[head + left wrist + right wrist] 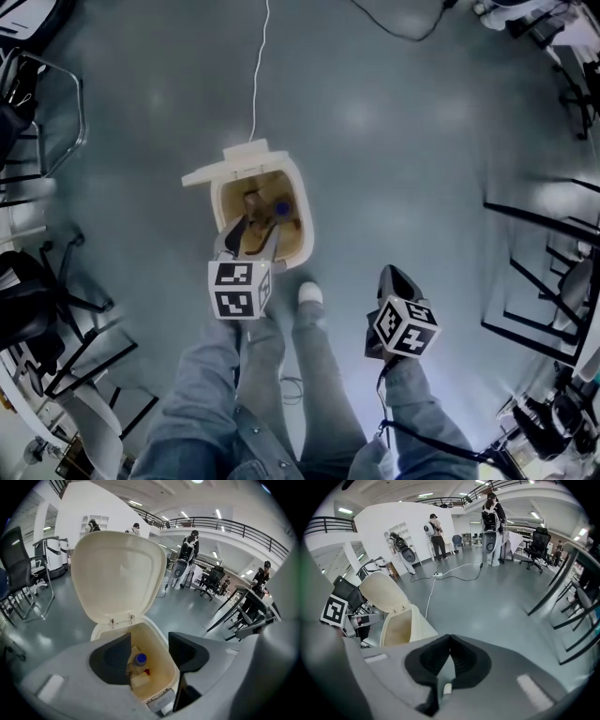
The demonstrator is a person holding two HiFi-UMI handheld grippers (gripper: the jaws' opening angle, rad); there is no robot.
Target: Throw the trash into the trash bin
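A cream trash bin (292, 192) stands on the grey floor with its lid (234, 161) flipped open. Inside it lie a bottle with a blue cap (139, 659) and some pale scraps. My left gripper (253, 232) hangs just above the bin's mouth, open, with nothing between its jaws; in the left gripper view this gripper (150, 649) looks straight down into the bin (161, 646) under the raised lid (117, 573). My right gripper (395, 277) is off to the right over bare floor, shut and empty. In the right gripper view its jaws (450, 639) meet, with the bin (401, 625) at left.
The person's white shoe (310, 293) rests at the bin's front foot. A white cable (259, 66) runs from the bin to the far side. Office chairs (42, 112) stand at left, black table frames (544, 272) at right. People stand far off (490, 522).
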